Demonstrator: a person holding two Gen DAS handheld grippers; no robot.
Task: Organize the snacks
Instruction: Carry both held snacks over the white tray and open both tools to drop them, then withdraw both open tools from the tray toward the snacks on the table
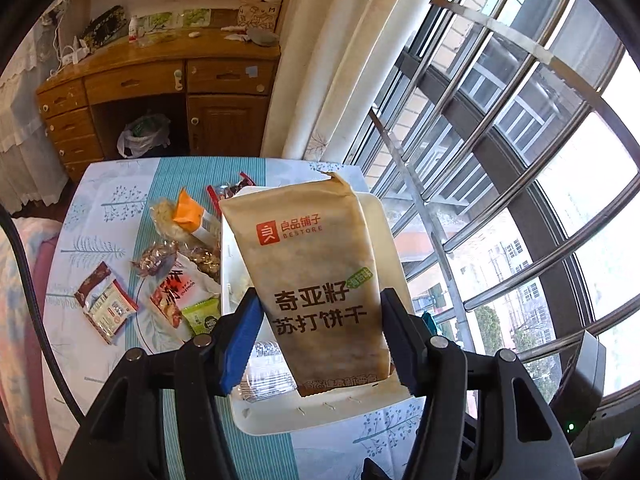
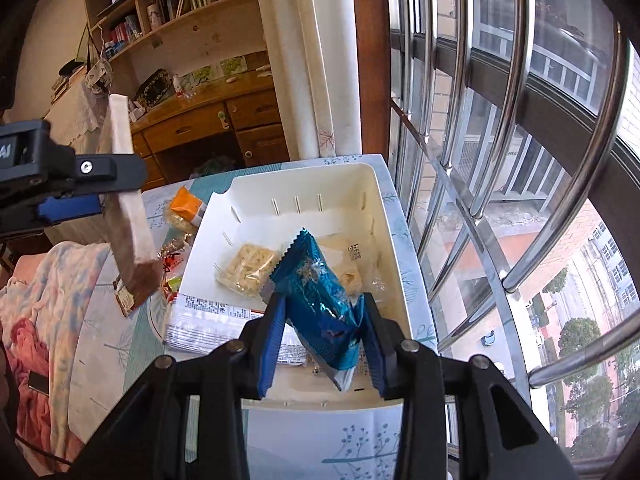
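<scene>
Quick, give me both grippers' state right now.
Left gripper: shut on the tan cracker packet.
Right gripper: shut on the blue snack bag, over the white bin.

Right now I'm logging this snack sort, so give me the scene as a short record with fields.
left gripper: shut on brown cracker pack, held upright above the bin
right gripper: shut on blue packet, over the bin
bin: white, holds a pale cracker pack and flat packets
loose snacks: on the tablecloth, left of the bin
</scene>
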